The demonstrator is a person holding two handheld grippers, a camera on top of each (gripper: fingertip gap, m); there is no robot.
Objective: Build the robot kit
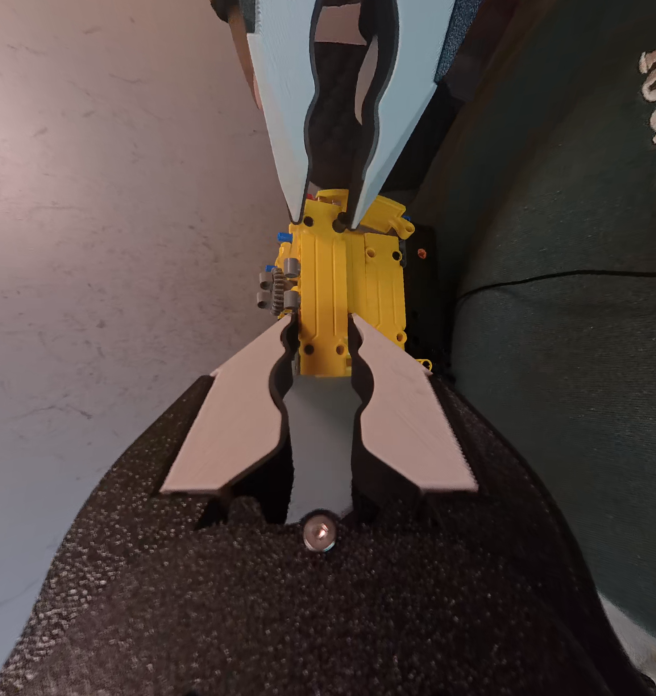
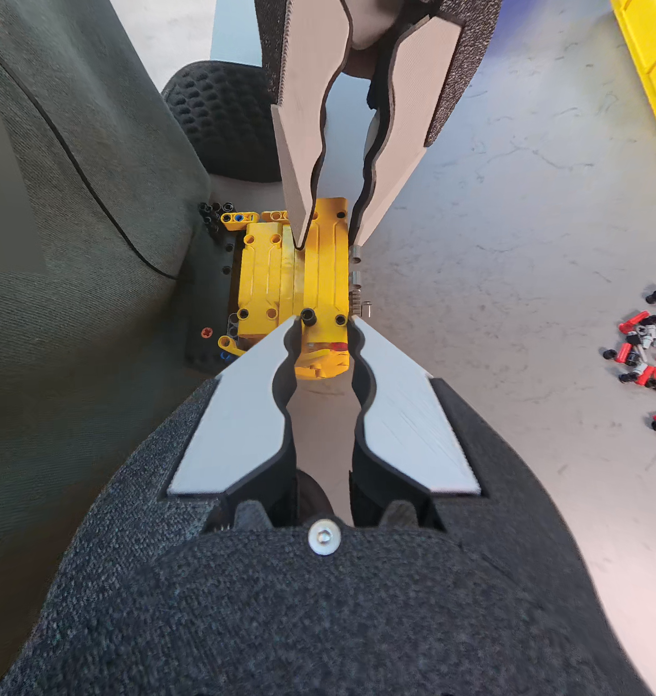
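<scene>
Yellow plastic building-brick assembly with grey gears lay above the pale table, long axis running between the opposed tongs. Left gripper and right gripper each clamped one end, jaws narrowly parted around it. Pale embroidered lettering marked the person's dark green garment.

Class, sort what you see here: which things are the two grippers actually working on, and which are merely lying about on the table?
In hand:
- yellow brick assembly, gripped at opposite ends by both
- left gripper
- right gripper
- grey gear on its side

Lying about:
- loose red and black pins
- black tyre
- yellow bin
</scene>
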